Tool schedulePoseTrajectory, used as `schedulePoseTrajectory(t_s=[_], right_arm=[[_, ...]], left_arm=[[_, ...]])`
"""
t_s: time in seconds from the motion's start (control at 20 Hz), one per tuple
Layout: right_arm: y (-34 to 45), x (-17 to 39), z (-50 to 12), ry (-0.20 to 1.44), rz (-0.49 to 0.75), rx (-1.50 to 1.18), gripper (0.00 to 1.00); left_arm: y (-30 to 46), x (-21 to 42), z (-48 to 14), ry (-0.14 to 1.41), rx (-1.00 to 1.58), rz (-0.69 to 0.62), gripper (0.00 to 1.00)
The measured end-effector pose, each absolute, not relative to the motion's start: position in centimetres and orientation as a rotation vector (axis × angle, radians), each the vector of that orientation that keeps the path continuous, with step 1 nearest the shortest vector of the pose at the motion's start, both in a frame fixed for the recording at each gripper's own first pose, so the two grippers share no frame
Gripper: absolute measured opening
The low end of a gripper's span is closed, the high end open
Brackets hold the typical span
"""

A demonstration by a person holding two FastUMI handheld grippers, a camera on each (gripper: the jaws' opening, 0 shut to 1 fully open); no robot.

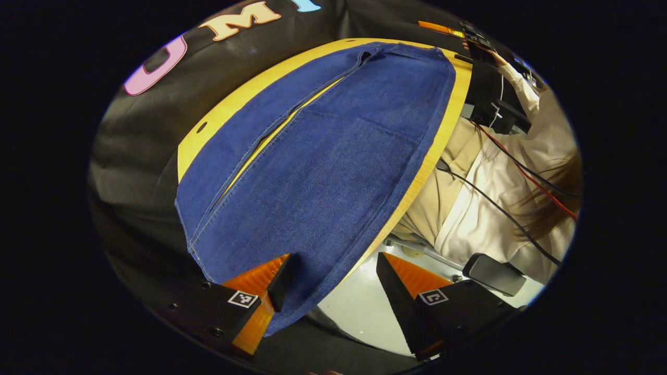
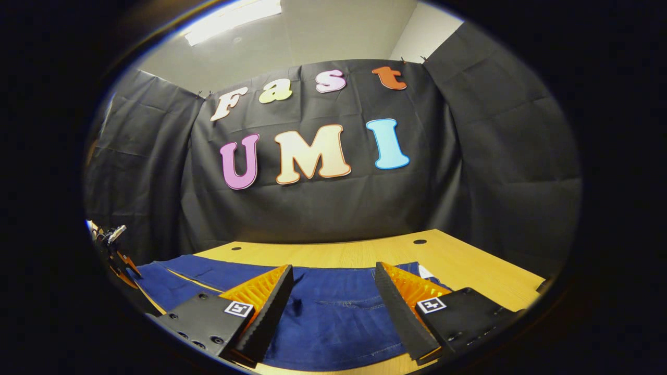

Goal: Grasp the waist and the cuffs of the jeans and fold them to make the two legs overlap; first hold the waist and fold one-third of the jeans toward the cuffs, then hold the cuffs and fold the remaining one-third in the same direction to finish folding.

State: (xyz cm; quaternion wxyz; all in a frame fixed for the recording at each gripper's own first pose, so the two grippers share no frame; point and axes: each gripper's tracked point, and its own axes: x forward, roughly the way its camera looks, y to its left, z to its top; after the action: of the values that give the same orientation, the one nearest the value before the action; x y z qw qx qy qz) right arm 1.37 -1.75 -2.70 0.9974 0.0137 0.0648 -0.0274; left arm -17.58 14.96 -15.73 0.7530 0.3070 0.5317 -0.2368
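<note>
Counter (image 2: 469, 260): light wood top, two round holes near its far edge | Booth wall (image 2: 495, 156): black cloth behind the counter | Person (image 1: 484, 208): pale clothing, at the counter's near side | Cables (image 1: 516, 166): red and black, crossing the person | Floor (image 1: 359, 307): pale, below the counter edge

The jeans (image 1: 323, 172) lie flat on the table (image 1: 219, 117), legs side by side, a person (image 1: 490, 208) beside it.
</note>
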Motion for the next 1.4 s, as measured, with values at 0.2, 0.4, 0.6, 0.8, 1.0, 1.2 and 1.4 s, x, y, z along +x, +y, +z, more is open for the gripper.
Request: schedulePoseTrajectory(t_s=[0.2, 0.4, 0.6, 0.8, 1.0, 1.2, 1.4], right_arm=[[-2.0, 1.6, -3.4, 0.141, -0.062, 0.034, 0.98], [-2.0, 1.5, -3.8, 0.154, -0.067, 0.036, 0.98], [-2.1, 1.4, -3.6, 0.149, -0.070, 0.031, 0.98], [-2.4, 1.2, -3.4, 0.147, -0.073, 0.033, 0.98], [-3.0, 0.9, -3.7, 0.151, -0.094, 0.029, 0.98], [-3.1, 1.0, -4.3, 0.166, -0.096, 0.043, 0.98], [-3.0, 1.2, -4.8, 0.175, -0.096, 0.037, 0.98]], left_arm=[[14.9, -17.5, -15.1, 1.162, 0.671, -0.518, 0.96], [15.1, -16.9, -14.8, 1.165, 0.686, -0.516, 0.95], [15.3, -17.2, -15.4, 1.204, 0.656, -0.530, 0.96], [16.1, -17.8, -16.0, 1.277, 0.644, -0.561, 1.00], [16.2, -17.9, -15.8, 1.337, 0.620, -0.576, 0.96], [16.1, -18.1, -15.8, 1.379, 0.603, -0.593, 0.95], [15.9, -18.0, -15.7, 1.407, 0.572, -0.601, 0.95]])
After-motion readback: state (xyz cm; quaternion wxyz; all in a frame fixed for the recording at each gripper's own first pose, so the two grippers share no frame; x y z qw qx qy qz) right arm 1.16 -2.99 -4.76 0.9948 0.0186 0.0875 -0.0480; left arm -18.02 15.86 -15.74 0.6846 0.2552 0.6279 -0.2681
